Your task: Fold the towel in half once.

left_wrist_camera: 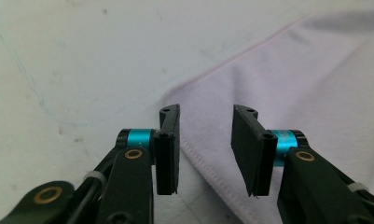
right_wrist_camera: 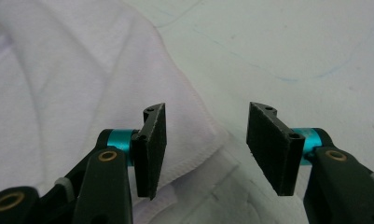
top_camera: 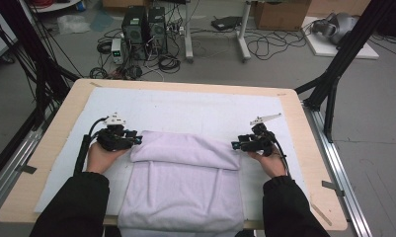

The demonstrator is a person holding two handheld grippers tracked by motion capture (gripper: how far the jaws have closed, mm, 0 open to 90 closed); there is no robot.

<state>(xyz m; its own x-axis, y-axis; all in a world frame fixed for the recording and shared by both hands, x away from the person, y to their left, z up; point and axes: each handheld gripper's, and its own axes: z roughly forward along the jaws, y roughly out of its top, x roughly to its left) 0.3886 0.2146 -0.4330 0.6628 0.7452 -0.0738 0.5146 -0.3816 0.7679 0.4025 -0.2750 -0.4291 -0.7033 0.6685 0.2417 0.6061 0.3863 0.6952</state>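
Towel: a pale lilac towel [top_camera: 183,185] lies flat on the white mat [top_camera: 195,111], running from the middle of the table down to its near edge, where it hangs a little over.
Fold: the towel's far part is doubled back toward the person, making a thick band [top_camera: 185,150] across its top.
Left gripper: the left gripper [top_camera: 136,139] sits low at the left end of that band, jaws pointing in along it, held in the left hand [top_camera: 102,157].
Left jaws: parted, and in the left gripper view the hemmed corner of the towel [left_wrist_camera: 287,93] lies under and between the pads [left_wrist_camera: 168,140] with nothing pinched.
Right gripper: the right gripper [top_camera: 235,145] mirrors it at the right end of the band, cradled in the right hand [top_camera: 272,163].
Right jaws: standing well apart; in the right gripper view the towel's [right_wrist_camera: 72,84] rounded edge sits against the left-hand pad [right_wrist_camera: 153,144], the gap over bare mat [right_wrist_camera: 292,51], no grip on the cloth.
Table: a light wooden top [top_camera: 62,123] borders the mat on all sides.
Sleeves: black sleeves [top_camera: 74,207] come in over the near edge on both sides of the towel.
Beyond the far edge: computer towers [top_camera: 143,27] and tangled cables [top_camera: 264,47] sit on the grey floor.
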